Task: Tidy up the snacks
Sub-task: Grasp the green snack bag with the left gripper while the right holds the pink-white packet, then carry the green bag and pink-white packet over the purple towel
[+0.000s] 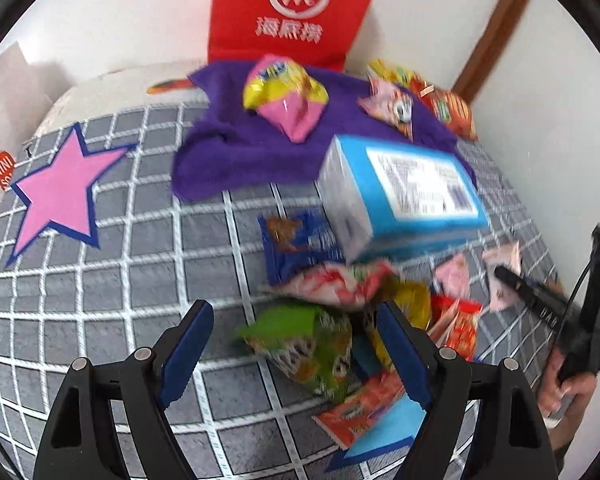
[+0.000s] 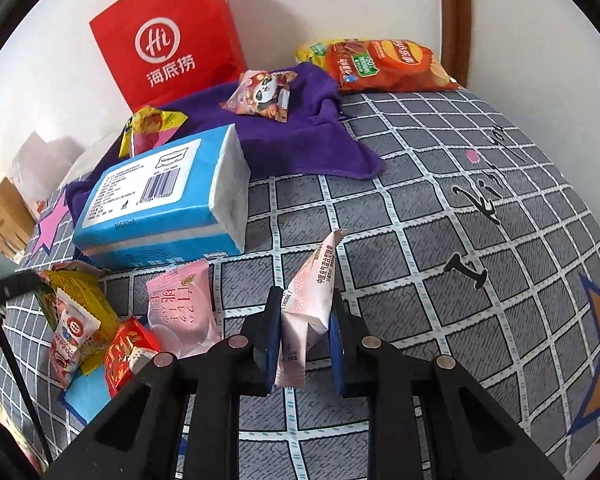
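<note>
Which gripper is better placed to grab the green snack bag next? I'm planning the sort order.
Left. The left gripper is open with the green snack bag lying between its fingers, while the right gripper is already shut on a pale pink packet.

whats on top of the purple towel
On the purple towel lie a panda snack packet and a yellow-and-pink packet. The blue tissue pack overlaps its near edge. Whatever is under the towel's folds is hidden.
</note>
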The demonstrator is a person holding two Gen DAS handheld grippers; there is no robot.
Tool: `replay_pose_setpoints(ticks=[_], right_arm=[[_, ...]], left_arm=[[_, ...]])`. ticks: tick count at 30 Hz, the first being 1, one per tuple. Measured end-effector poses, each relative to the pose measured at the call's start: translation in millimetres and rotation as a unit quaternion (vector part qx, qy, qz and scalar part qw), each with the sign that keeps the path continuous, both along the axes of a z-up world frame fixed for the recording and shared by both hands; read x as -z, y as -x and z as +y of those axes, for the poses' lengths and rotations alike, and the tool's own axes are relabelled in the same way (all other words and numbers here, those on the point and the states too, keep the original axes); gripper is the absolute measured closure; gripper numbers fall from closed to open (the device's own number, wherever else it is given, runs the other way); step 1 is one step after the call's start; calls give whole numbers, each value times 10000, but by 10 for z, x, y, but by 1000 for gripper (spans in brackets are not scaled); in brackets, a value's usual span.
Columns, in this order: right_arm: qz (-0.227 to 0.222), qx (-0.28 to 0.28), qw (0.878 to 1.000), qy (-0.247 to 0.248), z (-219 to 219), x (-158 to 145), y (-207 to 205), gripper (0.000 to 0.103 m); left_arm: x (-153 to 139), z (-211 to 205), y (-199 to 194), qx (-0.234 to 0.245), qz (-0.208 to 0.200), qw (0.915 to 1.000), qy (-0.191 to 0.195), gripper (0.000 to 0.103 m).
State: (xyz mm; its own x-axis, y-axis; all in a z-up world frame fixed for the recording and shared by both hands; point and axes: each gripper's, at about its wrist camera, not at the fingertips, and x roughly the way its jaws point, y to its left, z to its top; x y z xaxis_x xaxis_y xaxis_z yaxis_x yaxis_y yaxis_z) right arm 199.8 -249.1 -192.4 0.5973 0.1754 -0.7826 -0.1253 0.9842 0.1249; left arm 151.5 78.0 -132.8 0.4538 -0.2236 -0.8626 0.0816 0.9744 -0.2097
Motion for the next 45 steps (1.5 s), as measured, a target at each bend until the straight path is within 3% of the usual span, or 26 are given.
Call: replay_pose_setpoints(ticks=[4,6,8,14,29,45], right_arm=[[-33,-38,10000,24,24,-15,34,82],[-25,-18,10000,14,21,-15,37,82],[3,1,10000,-22,12,-18,42,82],[-82,28,9999,49,16,-93,111,82],[-548,-102,9983,162,148,-630,188,82],[-1140,-644,9914,82,459,-1604,-497,82]], left_arm=[[195,-74,19,113,157,9998,-24,21],[263,-118,4,86,159,9995,-257,22],[297,-137,5,66,148,9990,-407,35],[215,-61,85,80,-14,9988,-480,41],[-467,253,234,-172,-643,9977,-98,41],[-1234,128,-522,-320,-1254,9915,140,41]])
